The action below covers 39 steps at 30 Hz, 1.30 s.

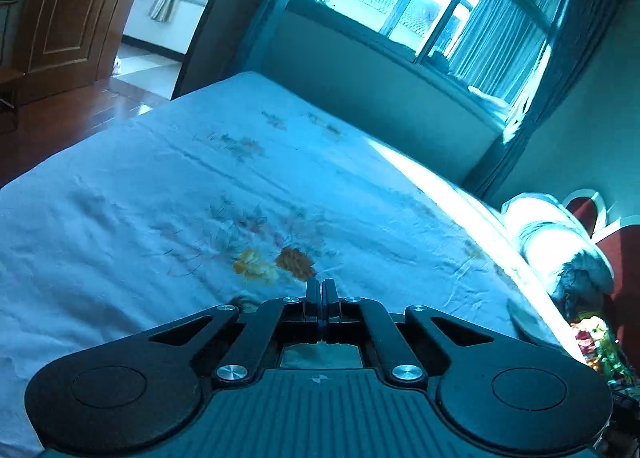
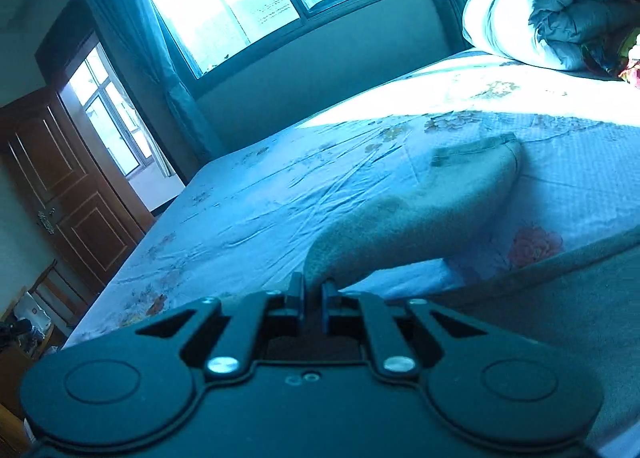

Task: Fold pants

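My right claw (image 2: 313, 290) is pinching one end of the pants (image 2: 432, 209); they run long-ways ahead and right of it across the bed (image 2: 248, 201). My left claw (image 1: 322, 290) is pressed together on nothing visible, so right's nearer.

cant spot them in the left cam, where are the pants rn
In the right wrist view, the pants lie on the bed, one end pinched in the right gripper, stretching toward the rolled quilt.
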Tool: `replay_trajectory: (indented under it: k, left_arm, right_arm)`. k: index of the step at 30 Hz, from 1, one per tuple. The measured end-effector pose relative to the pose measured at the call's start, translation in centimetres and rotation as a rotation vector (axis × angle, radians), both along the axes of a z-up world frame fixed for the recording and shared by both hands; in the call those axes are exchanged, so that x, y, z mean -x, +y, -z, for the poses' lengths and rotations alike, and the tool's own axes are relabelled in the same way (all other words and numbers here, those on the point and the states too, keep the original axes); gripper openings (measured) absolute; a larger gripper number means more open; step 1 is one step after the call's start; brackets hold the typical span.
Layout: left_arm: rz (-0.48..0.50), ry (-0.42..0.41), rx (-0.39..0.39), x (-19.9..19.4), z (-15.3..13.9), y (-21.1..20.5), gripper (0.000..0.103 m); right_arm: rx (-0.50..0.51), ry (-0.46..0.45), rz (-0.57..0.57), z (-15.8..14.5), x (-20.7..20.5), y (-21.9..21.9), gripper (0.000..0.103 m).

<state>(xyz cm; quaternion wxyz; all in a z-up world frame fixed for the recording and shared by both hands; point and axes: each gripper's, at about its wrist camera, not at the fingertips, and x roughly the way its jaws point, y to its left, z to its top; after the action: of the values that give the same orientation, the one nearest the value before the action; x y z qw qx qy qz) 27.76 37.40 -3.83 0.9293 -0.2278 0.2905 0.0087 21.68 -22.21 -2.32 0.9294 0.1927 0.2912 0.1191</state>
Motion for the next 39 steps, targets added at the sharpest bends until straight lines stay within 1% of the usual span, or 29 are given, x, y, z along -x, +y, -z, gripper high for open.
replay_trajectory:
  k: [1,2,3,4,5,6,8,10,11,12,15,17,18,19,20,22,24,25,26,28,31,32,33,34,35,36,37,38,39]
  left_arm:
    - [-0.003,0.103,-0.005,-0.5,2.4,0.4,0.000]
    - [-0.020,0.171,0.001,-0.4,4.3,0.6,0.000]
    - [-0.030,0.201,0.019,0.5,6.0,0.7,0.001]
    - [-0.046,0.205,0.023,1.6,6.9,0.6,0.001]
    - [-0.075,0.197,0.028,2.7,7.4,0.5,0.001]
    - [-0.106,0.187,0.054,3.8,8.0,0.5,0.002]
    - [-0.143,0.184,0.089,5.1,8.6,0.1,0.022]
    - [-0.183,0.155,0.115,5.8,9.0,-0.6,0.084]
    - [-0.199,0.133,0.120,6.0,9.1,-1.1,0.090]
    - [-0.195,0.122,0.129,6.0,9.1,-1.5,0.091]
    - [-0.216,0.160,0.169,5.4,10.1,-1.9,0.090]
    - [-0.201,0.169,0.186,5.4,10.4,-2.6,0.083]
    - [-0.185,0.168,0.193,5.4,10.5,-2.9,0.071]
    - [-0.161,0.173,0.206,5.2,10.6,-3.3,0.051]
    - [-0.149,0.183,0.218,4.9,10.7,-3.5,0.043]
    - [-0.157,0.206,0.208,4.4,10.9,-3.8,0.038]
    - [-0.176,0.208,0.192,4.3,10.6,-3.9,0.026]
    - [-0.177,0.178,0.180,4.6,9.8,-4.1,0.022]
    - [-0.162,0.132,0.157,4.6,8.6,-4.4,0.020]
    - [-0.125,0.045,0.114,3.8,5.4,-4.4,0.019]
    - [-0.055,-0.111,0.044,2.0,0.1,-4.5,0.019]
    - [-0.037,-0.139,0.032,1.5,-1.1,-4.4,0.019]
    - [-0.025,-0.147,0.027,1.2,-1.5,-4.2,0.019]
    - [-0.014,-0.133,0.019,0.9,-1.1,-3.9,0.019]
    - [-0.015,-0.084,0.017,0.5,0.4,-3.3,0.019]
    - [-0.023,0.025,0.023,-0.1,3.1,-2.5,0.019]
    - [-0.024,0.158,0.028,-0.7,6.1,-1.8,0.019]
    - [-0.023,0.232,0.027,-0.6,8.6,-1.4,0.019]
    - [-0.015,0.238,0.035,-0.1,9.7,-1.2,0.019]
  right_arm:
    - [0.029,0.063,-0.006,1.9,0.2,0.3,0.000]
    - [0.031,0.132,0.006,3.7,0.1,0.3,0.000]
    - [0.012,0.170,0.021,4.8,0.2,-0.1,0.000]
    - [-0.028,0.185,0.039,5.7,0.3,-0.7,0.000]
    - [-0.040,0.181,0.041,5.8,0.4,-1.0,0.000]
    - [-0.040,0.177,0.038,5.7,0.4,-1.0,0.000]
    - [-0.007,0.149,0.017,4.6,-0.1,-0.3,0.000]
    - [0.019,0.133,0.006,4.0,-0.2,0.1,0.001]
    - [0.016,0.131,0.004,3.7,-0.4,0.1,0.001]
    - [0.012,0.129,0.004,3.5,-0.5,0.1,0.001]
    - [0.018,0.139,0.003,3.4,-0.8,0.0,0.001]
    - [0.010,0.154,0.013,3.7,-1.3,-0.2,0.001]
    - [0.001,0.157,0.018,3.7,-1.4,-0.3,0.001]
    - [-0.002,0.160,0.020,3.7,-1.5,-0.2,0.001]
    - [-0.001,0.165,0.021,3.8,-1.7,-0.2,0.001]
    - [0.002,0.174,0.022,4.0,-2.3,-0.1,0.001]
    - [0.004,0.167,0.021,4.0,-2.4,0.0,0.000]
    - [0.004,0.154,0.020,3.6,-2.4,0.0,0.000]
    - [-0.001,0.114,0.018,2.7,-2.0,0.0,0.000]
    - [-0.009,0.024,0.012,0.6,-1.2,-0.1,0.000]
    - [-0.053,-0.102,0.035,-2.4,0.2,-0.7,0.000]
    - [-0.058,-0.131,0.041,-2.9,0.7,-0.8,0.000]
    - [-0.059,-0.164,0.040,-3.1,1.6,-0.8,0.000]
    - [-0.040,-0.183,0.027,-2.6,2.3,-0.6,0.000]
    - [-0.011,-0.159,0.007,-1.2,2.6,-0.1,0.000]
    - [0.001,-0.091,-0.017,0.5,2.3,0.3,0.000]
    - [0.008,0.027,-0.034,2.9,1.7,0.7,0.000]
    - [0.006,0.093,-0.040,4.6,1.6,0.7,0.000]
    - [0.008,0.111,-0.038,5.4,1.8,0.8,0.000]
